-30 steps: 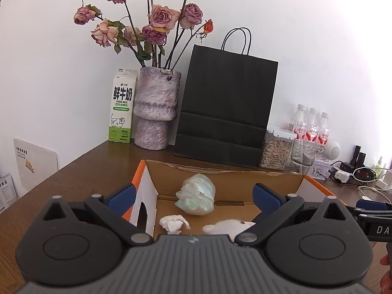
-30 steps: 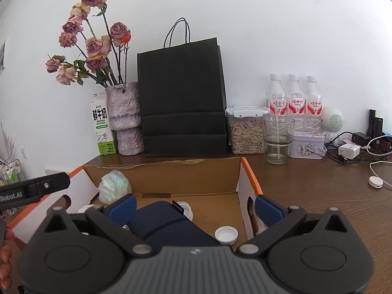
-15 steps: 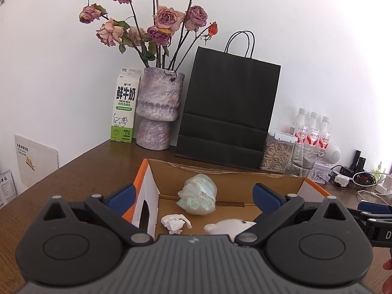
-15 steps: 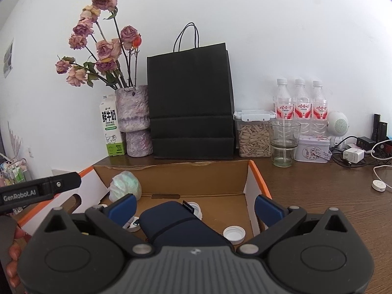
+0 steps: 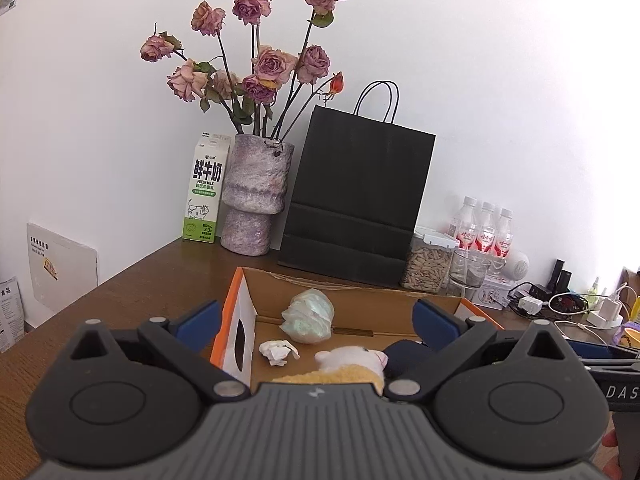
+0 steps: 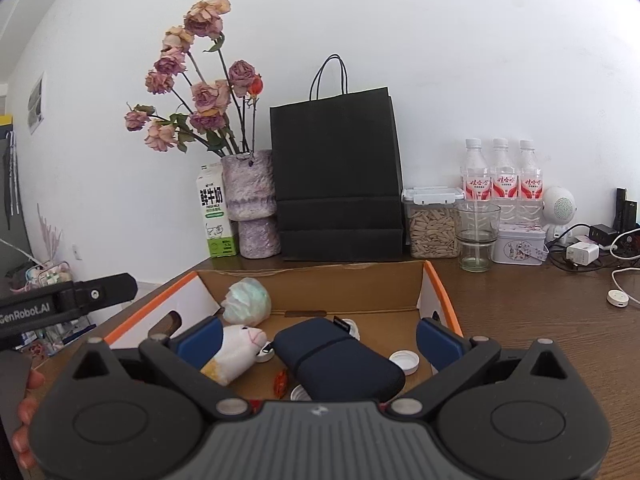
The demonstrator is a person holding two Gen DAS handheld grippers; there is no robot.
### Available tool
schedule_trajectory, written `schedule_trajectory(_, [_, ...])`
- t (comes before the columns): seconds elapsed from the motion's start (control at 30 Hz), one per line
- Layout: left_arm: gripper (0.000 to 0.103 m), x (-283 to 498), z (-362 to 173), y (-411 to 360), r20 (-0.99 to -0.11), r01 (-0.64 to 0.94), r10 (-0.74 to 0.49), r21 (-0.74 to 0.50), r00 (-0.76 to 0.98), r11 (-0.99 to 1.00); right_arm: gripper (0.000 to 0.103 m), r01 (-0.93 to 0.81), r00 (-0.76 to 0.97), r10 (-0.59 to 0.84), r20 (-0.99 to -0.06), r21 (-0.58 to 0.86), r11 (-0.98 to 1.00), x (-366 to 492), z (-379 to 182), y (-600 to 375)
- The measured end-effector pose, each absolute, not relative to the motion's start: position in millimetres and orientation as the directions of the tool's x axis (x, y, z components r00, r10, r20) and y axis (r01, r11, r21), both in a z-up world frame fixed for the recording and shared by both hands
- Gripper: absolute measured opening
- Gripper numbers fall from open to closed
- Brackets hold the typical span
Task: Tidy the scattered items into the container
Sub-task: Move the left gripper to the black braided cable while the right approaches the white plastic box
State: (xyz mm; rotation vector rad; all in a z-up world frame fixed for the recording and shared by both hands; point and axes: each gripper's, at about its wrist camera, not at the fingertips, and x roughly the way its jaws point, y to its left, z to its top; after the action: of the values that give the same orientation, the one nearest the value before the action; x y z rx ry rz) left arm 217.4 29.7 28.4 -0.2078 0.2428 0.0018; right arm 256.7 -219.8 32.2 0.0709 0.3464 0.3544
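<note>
Hovering over the cardboard box point(image 6: 352, 284) (plush toy point(image 6: 236, 350) inside), both grippers point(image 5: 316, 322) point(image 6: 320, 336) gape, gripping nothing.

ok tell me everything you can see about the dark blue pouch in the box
The dark blue pouch is a soft-looking, rounded oblong case with a matte, fabric-like surface and a darker band or seam across its middle. It lies flat on the floor of the cardboard box, angled from far left to near right, between the open fingers of the right claw, which do not touch it. A white bottle cap sits at its right edge, and the plush toy lies just left.
</note>
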Motion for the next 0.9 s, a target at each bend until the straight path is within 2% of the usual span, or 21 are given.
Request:
schedule_trajectory(0.5, [0.103,150,20,34,-0.312,-0.031,-0.027,-0.178,0.95,0.983,0.103,-0.339,0.855,0.345,-0.387,0.087,0.937,188,19,-226])
schedule_trajectory(0.9, [0.103,117,-7,25,-0.435,-0.043,-0.026,-0.147,0.9,0.988,0.103,-0.328,0.811,0.3,-0.502,0.034,0.944,155,-19,-232])
